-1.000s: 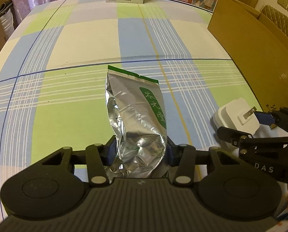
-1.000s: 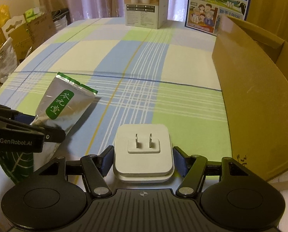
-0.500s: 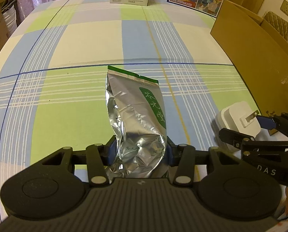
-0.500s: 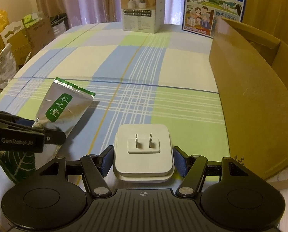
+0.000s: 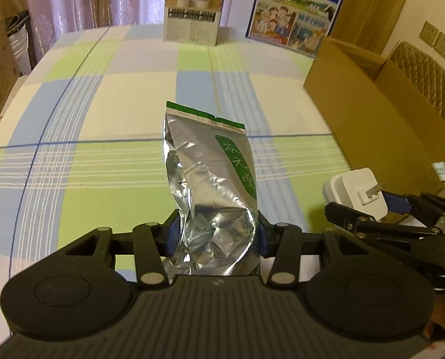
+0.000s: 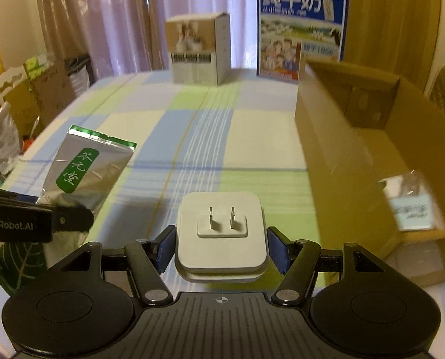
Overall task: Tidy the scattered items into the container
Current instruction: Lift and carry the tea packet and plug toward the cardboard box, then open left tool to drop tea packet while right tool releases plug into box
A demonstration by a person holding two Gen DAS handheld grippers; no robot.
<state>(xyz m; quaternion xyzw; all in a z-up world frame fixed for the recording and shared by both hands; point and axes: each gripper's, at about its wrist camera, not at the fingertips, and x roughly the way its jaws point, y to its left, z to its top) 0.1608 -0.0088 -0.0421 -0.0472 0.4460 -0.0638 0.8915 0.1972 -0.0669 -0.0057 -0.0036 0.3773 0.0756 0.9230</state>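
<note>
A crinkled silver foil pouch with a green label (image 5: pixel 213 185) is pinched at its base by the left jaws, and a white square plug adapter (image 6: pixel 221 233) by the right jaws, both raised left of the open brown cardboard box (image 6: pixel 342 161), presumably for dropping inside.

Crinkled silver-green foil pouch (image 5: pixel 213 179), white two-prong plug adapter (image 6: pixel 221 233), open cardboard box (image 6: pixel 342 161) alongside.
</note>
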